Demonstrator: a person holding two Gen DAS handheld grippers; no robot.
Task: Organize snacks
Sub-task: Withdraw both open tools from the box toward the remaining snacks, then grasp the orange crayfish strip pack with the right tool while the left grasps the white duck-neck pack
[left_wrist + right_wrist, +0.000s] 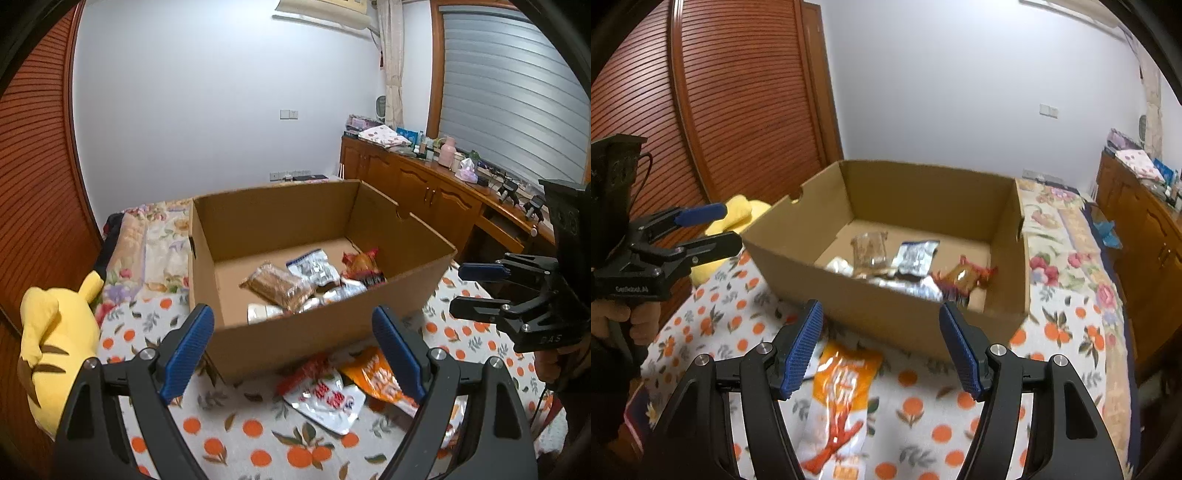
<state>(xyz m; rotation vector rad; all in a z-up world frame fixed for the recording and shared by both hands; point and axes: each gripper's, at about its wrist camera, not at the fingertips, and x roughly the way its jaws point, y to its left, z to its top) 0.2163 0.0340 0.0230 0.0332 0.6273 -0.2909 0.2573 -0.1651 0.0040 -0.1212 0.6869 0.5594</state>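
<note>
An open cardboard box (325, 332) stands on the bed. Inside it lie a brown snack packet (280, 288), a silver-blue packet (314, 266) and a red packet (364, 267). On the cover in front of the box lie a white-and-red packet (325, 402) and an orange packet (373, 376) (842, 391). My left gripper (293, 350) (733, 225) hovers open before the box's near wall, holding nothing. My right gripper (882, 350) (456, 290) is open too, above the orange packet with nothing between its pads.
A yellow plush toy (55, 350) sits left of the box. The orange-print bedcover (240, 435) runs under everything. A wooden cabinet (424, 184) crowded with small items lines the right wall, and a louvred wooden door (738, 92) stands on the left.
</note>
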